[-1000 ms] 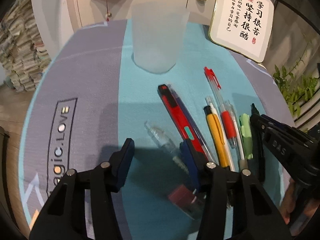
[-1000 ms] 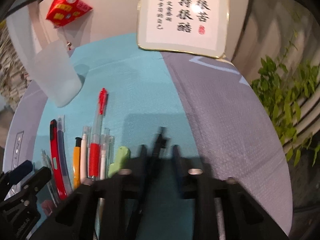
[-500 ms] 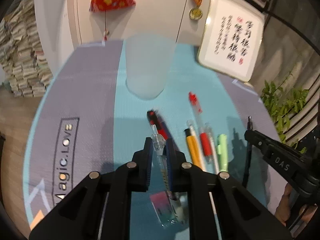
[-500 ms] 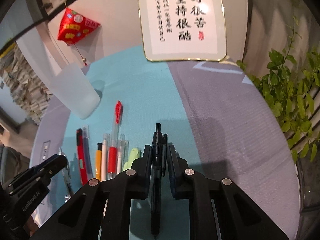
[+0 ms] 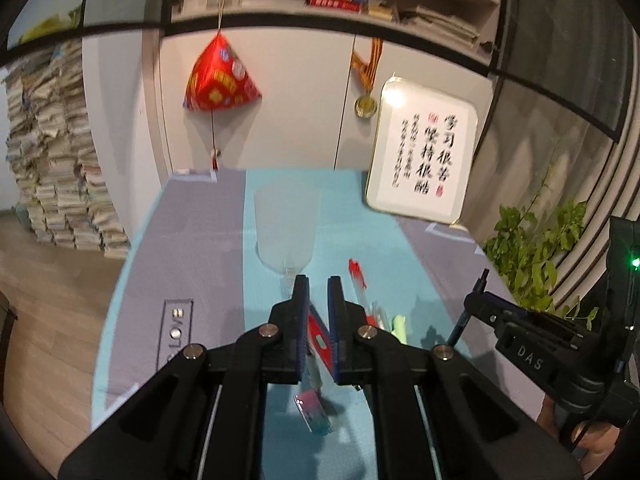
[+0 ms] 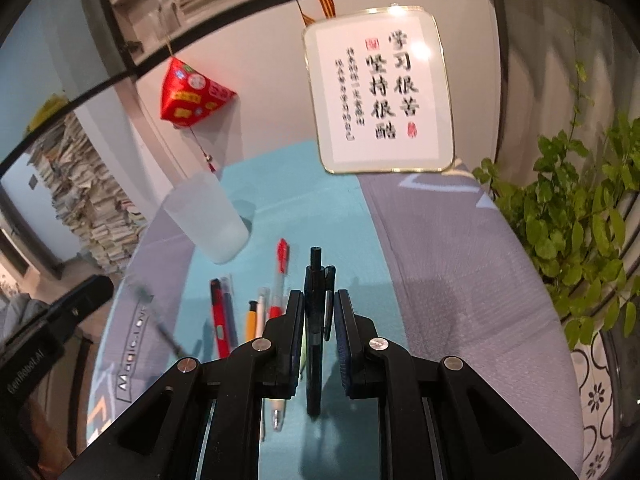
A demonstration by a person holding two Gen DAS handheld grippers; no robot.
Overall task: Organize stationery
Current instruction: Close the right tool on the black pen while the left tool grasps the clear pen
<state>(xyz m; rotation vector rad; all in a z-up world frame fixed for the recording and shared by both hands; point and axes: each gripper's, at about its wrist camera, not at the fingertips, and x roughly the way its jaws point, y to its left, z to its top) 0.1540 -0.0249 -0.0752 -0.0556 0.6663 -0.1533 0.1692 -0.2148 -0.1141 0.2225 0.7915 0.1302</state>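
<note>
Apparently the frosted cup holds nothing; pens lie beside it.

A red pyramid-shaped fabric ornament hangs on the white wall, a gold medal beside it. A gold-framed calligraphy plaque leans nearby (characters blurred). Green leafy plant stands right; stacked newspapers left.

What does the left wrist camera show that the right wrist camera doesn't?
Only the left wrist: the round gold medal on the wall. Only the right wrist: the orange pen and the white flower-patterned pot. Both: the frosted plastic cup, the red hanging ornament, the clear pen clamped in the left gripper, the black pen clamped in the right gripper.
</note>
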